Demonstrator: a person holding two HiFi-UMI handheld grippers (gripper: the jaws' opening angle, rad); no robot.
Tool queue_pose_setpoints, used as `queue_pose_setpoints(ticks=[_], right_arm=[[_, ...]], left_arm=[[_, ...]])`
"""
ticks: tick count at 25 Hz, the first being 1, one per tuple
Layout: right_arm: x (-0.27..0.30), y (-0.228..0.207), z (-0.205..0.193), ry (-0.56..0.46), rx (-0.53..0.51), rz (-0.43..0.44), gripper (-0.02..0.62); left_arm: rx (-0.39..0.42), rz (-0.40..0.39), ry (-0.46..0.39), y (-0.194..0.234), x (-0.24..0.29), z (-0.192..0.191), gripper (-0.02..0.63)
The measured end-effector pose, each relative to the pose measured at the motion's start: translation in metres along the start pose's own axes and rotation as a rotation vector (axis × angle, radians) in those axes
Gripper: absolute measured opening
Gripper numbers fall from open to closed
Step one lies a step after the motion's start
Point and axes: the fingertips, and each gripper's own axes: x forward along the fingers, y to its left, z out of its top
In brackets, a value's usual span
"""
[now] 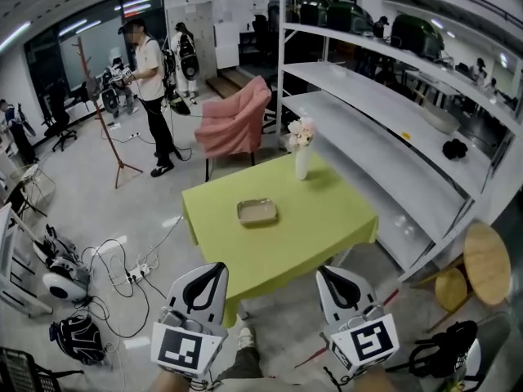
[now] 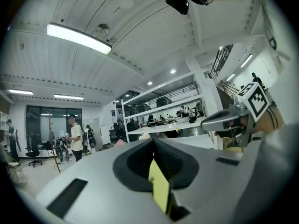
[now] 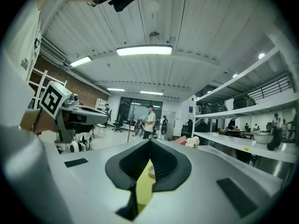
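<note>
both grippers hang low just off the near edge of the table (image 1: 327, 227), side by side and pointing up the table. left gripper (image 1: 217, 266): tips pressed together, nothing between them; in its own view we see only a sliver of green cloth through the slot behind the tips. right gripper (image 1: 324, 273): same, tips closed on nothing, green cloth in the slot plus a pale rim that we take for the dish.

the dish (image 1: 257, 211) lies flat about mid-table, a little toward the left edge, well apart from both grippers. from the grippers it lies straight ahead and between their two lines, left of centre, so we judge the left gripper the nearer one and the right one further off, at a diagonal. its long axis runs across us, roughly along the near edge, with a long side facing the grippers. it looks empty.

the vase (image 1: 301, 163) with flowers stands upright by the far corner, beyond the dish and apart from it, more on the right gripper's side.
</note>
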Motion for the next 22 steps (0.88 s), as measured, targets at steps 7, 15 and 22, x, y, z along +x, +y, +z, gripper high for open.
queue_pose_setpoints(ticks=[7, 15, 22], right_arm=[[0.087, -0.029, -0.012, 0.087, -0.03, -0.024, 0.006], [0.189, -0.054, -0.009, 0.106, -0.064, -0.046, 0.006], [0.236, -0.069, -0.012, 0.105, -0.019, -0.039, 0.008]], left_arm=[[-0.011, -0.037, 0.019, 0.059, 0.077, -0.015, 0.006], [-0.017, -0.073, 0.039, 0.132, 0.154, -0.038, 0.006], [-0.001, -0.091, 0.047, 0.163, 0.189, -0.054, 0.006]])
